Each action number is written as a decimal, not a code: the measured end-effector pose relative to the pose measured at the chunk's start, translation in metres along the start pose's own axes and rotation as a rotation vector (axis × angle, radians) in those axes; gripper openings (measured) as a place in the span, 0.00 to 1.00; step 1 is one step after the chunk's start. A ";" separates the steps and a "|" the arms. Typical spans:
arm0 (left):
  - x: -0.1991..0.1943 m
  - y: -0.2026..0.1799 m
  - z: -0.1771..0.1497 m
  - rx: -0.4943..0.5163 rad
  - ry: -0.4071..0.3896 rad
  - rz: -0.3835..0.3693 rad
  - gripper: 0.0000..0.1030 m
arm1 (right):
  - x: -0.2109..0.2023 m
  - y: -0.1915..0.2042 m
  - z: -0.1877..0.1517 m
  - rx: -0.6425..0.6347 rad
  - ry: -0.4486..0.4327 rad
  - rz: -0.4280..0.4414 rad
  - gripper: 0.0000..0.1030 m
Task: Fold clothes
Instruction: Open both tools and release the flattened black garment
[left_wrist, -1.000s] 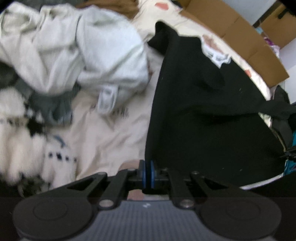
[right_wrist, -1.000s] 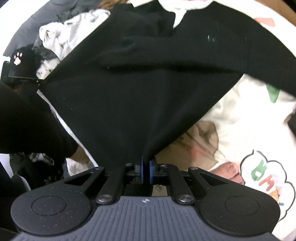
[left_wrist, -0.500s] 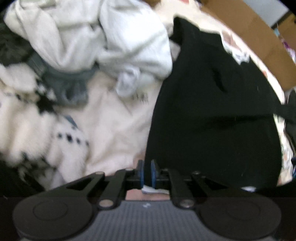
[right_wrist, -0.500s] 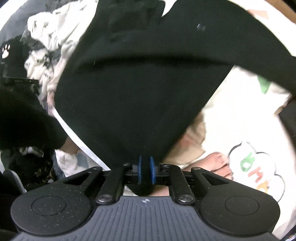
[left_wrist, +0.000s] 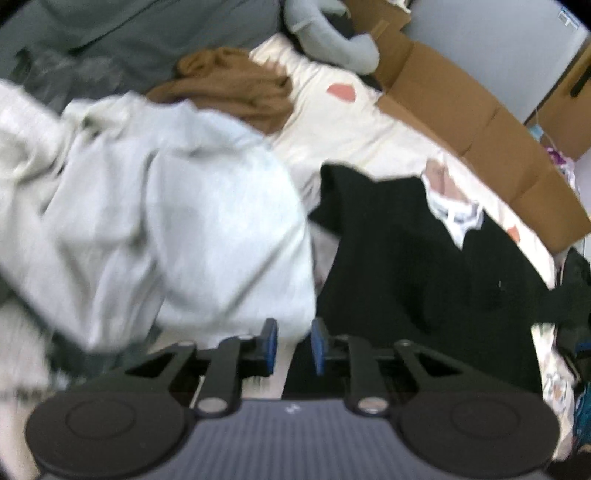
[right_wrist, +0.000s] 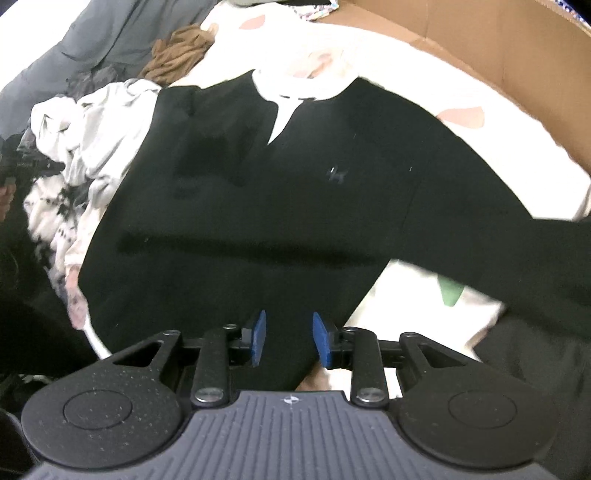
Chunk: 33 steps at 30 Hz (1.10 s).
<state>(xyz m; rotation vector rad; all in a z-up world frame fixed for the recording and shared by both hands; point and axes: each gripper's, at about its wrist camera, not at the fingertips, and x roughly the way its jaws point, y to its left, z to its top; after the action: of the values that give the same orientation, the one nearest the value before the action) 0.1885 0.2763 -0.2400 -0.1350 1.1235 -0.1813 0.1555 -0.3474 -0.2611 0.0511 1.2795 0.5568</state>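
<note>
The work surface is a bed under a cream printed sheet (right_wrist: 402, 62), with a cardboard box (left_wrist: 469, 122) along its far edge and loose laundry heaped on my left. The black sweater (right_wrist: 288, 206) lies spread flat on the sheet, collar away from me, one sleeve trailing off to my right. I read my left gripper (left_wrist: 293, 343) as released, jaws parted at the sweater's near edge beside the pale grey garment (left_wrist: 177, 229). My right gripper (right_wrist: 288, 338) is likewise parted over the hem, holding nothing. Risks: the grey garment crowds the sweater's left side and could be caught in a pinch; the trailing sleeve may drag and skew any fold.
</note>
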 end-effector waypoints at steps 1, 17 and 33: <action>0.006 -0.002 0.009 0.006 -0.012 -0.003 0.25 | 0.003 -0.002 0.005 -0.002 -0.004 -0.008 0.31; 0.075 -0.043 0.096 -0.042 -0.142 -0.028 0.53 | 0.026 -0.017 0.056 -0.025 -0.133 -0.101 0.39; 0.169 -0.032 0.141 -0.343 -0.096 0.055 0.55 | 0.065 -0.059 0.056 0.021 -0.206 -0.161 0.39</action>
<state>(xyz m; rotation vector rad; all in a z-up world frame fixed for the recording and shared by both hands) 0.3847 0.2111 -0.3226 -0.4127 1.0540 0.0682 0.2395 -0.3562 -0.3221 0.0221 1.0776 0.3885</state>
